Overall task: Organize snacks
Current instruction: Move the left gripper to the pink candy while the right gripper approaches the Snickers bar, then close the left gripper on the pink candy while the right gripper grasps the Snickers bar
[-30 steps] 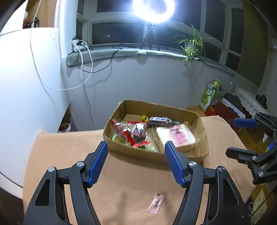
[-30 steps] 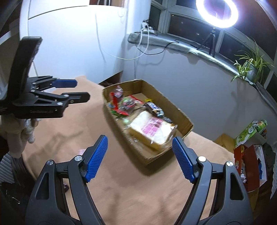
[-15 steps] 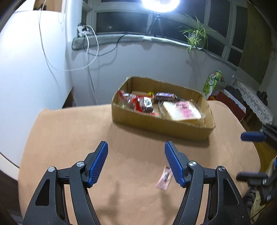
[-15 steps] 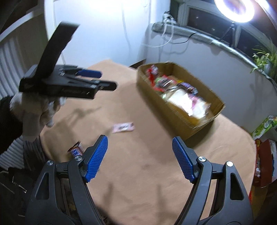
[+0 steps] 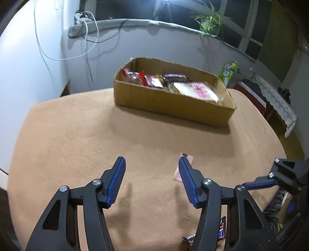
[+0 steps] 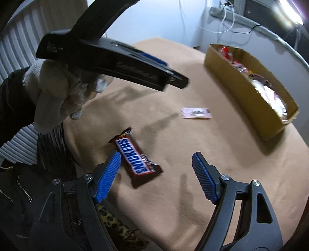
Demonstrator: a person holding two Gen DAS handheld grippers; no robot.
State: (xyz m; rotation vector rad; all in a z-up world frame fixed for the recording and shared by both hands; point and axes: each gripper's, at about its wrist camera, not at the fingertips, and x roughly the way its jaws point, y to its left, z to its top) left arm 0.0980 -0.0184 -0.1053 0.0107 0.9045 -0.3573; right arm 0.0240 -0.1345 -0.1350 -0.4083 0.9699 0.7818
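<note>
Here Snickers bar (image 6: 137,157) lies just ahead of wide, empty right claw (image 6: 156,159); left claw (image 5: 152,164) closing, empty.

White walls (image 5: 29,63) enclosed the room, with dark windows (image 5: 249,36) above a grey sill (image 5: 123,23) carrying white and black cables (image 5: 87,29) and a potted plant (image 5: 210,17). The desk (image 5: 77,139) wore a tan cloth; a lace-covered side table (image 5: 274,100) stood to the right.

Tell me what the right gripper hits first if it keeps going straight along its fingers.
Probably the Snickers bar lying on the tan tabletop; it sits just ahead of the open right gripper, toward its left finger.
</note>
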